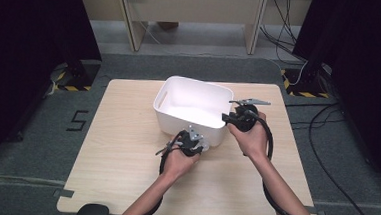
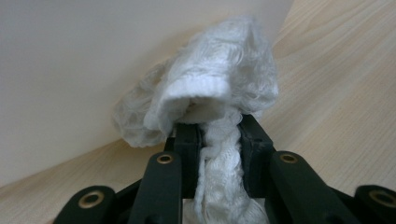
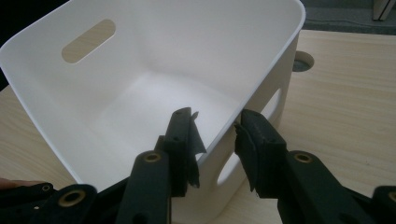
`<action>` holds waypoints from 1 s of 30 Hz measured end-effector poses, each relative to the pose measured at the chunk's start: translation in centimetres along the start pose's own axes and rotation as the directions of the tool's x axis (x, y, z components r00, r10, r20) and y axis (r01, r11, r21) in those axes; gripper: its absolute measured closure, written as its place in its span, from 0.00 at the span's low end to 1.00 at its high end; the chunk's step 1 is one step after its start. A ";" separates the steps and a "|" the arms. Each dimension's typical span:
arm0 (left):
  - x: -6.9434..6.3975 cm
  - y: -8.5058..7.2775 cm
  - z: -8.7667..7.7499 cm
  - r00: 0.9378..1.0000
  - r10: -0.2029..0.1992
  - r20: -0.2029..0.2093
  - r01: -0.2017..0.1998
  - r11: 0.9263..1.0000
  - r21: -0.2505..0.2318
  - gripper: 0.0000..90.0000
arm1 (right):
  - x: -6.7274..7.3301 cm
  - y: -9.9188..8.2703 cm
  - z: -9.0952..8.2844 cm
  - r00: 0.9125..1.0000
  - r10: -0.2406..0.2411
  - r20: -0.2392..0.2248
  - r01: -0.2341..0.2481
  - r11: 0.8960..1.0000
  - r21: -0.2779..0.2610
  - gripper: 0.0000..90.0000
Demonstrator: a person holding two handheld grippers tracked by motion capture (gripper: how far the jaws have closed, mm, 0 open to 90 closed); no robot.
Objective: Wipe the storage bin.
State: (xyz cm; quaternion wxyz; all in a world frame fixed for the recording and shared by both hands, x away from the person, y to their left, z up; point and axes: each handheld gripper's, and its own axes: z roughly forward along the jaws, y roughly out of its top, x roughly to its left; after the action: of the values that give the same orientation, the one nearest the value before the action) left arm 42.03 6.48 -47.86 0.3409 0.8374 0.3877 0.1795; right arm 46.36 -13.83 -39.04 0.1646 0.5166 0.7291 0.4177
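Digit "5" (image 1: 77,120) in black, marked on grey floor (image 1: 36,143), left of table (image 1: 120,158), near its left edge. No other legible text, label or brand.

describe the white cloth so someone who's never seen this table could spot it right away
On the wooden table stands a white bin. Against its near wall, the left gripper has its jaws shut on the white cloth: soft, fuzzy and crumpled, unlike the smooth, hard bin.
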 end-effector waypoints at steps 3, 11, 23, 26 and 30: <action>0.0 0.0 0.0 1.000 0.003 -0.003 -0.003 1.000 0.000 0.81 | 0.0 0.0 0.0 1.000 0.002 0.000 -0.002 1.000 -0.001 0.73; -0.5 0.4 -0.5 1.000 0.013 0.001 -0.013 1.000 -0.014 0.81 | 0.0 0.0 0.0 1.000 0.005 0.001 -0.005 1.000 -0.003 0.73; -0.9 1.1 -1.0 1.000 0.020 0.013 -0.020 0.999 -0.030 0.81 | -0.1 0.0 0.0 1.000 0.010 0.001 -0.010 1.000 -0.004 0.73; -0.9 1.3 -1.2 1.000 0.022 0.013 -0.021 0.999 -0.041 0.81 | -0.1 0.0 0.0 1.000 0.012 0.001 -0.012 1.000 -0.005 0.73; -1.1 1.8 -1.9 1.000 0.027 0.010 -0.027 0.998 -0.055 0.81 | 0.0 0.0 0.0 1.000 0.016 0.000 -0.016 1.000 -0.004 0.73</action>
State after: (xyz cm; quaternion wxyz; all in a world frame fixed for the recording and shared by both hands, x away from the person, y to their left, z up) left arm 41.20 5.65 -45.31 0.3632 0.8339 0.3695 0.1901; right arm 46.38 -13.85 -39.09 0.1623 0.5223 0.7240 0.4203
